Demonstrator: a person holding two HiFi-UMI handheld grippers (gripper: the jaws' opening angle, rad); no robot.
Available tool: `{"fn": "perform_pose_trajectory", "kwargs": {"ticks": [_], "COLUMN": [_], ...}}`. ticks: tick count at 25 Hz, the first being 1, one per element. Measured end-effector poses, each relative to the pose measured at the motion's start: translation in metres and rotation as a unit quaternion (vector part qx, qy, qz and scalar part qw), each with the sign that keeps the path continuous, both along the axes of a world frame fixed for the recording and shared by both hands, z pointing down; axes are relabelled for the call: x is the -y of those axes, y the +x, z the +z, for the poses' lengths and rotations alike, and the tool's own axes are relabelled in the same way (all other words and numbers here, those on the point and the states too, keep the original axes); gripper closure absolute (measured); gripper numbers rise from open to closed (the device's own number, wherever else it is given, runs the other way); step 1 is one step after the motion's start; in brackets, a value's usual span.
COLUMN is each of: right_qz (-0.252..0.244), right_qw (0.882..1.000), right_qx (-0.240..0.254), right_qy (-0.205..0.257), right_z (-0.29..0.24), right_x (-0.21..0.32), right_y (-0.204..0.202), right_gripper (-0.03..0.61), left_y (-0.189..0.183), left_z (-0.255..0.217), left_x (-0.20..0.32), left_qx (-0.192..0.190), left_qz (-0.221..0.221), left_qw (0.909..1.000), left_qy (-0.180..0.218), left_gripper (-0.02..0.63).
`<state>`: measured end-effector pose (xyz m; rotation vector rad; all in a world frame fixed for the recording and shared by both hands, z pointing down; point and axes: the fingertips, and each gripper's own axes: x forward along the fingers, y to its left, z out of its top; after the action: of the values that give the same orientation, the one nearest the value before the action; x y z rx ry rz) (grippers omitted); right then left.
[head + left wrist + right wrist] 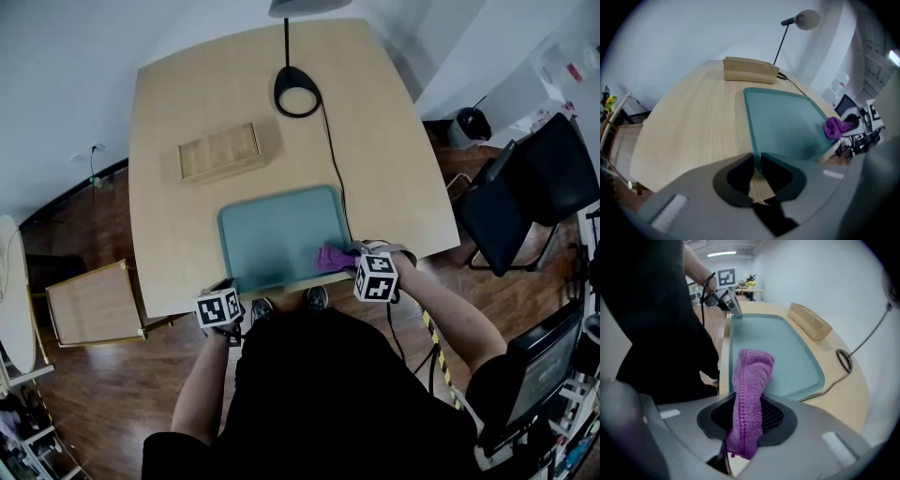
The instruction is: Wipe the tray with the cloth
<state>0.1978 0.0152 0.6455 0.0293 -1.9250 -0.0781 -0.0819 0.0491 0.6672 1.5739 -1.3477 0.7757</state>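
Two grippers: both mine, at the table [187, 103] edge.
Left gripper [757, 165]: my jaws pinched the rim of the tray [787, 122].
Right gripper [747, 414]: my jaws clamped the purple cloth [752, 376].

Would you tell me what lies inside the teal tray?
The purple cloth, clamped in the right gripper, at the tray's near right corner; the surface beneath it is hidden.

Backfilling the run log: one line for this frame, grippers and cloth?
left gripper: shut on tray rim, near-left corner | right gripper: shut on cloth | cloth: purple, over tray's near-right corner, contact unclear
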Motion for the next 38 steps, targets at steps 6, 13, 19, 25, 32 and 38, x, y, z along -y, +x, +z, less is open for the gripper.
{"fn": "perform_pose_trajectory", "kwargs": {"ticks": [6, 13, 19, 25, 32, 38], "right_qz": [0.3, 0.571, 0.635, 0.623, 0.686, 0.635], "right_qw": [0.933, 0.797, 0.761, 0.781, 0.719, 0.707], "right_qx": [0.178, 0.191, 0.125, 0.045, 0.109, 0.307], "right_qy": [-0.087, -0.045, -0.027, -0.006, 0.026, 0.055], "right_z": [-0.019, -0.008, 0.014, 0.034, -0.017, -0.118], "right_x": [0.038, 0.104, 0.122, 0.113, 0.09, 0.051], "right_y": [0.014, 0.104, 0.135, 0.136, 0.153, 0.087], "right_gripper": [0.474, 0.472, 0.471, 0.422, 0.376, 0.574], "left_y": [-0.003, -0.01, -0.025, -0.046, -0.056, -0.067], "left_z": [0.0, -0.023, -0.063, -0.083, -0.114, -0.153], "left_x": [0.0, -0.013, -0.028, -0.044, -0.047, -0.053], "left_qx": [0.0, 0.045, 0.086, 0.044, -0.018, -0.038], "left_qz": [0.0, -0.004, -0.001, -0.054, -0.054, -0.04], "left_qw": [1.0, 0.9986, 0.994, 0.9918, 0.9847, 0.9701], "left_qy": [-0.003, 0.026, 0.067, 0.107, 0.165, 0.236], "left_gripper": [0.54, 0.528, 0.528, 0.532, 0.54, 0.543]}}
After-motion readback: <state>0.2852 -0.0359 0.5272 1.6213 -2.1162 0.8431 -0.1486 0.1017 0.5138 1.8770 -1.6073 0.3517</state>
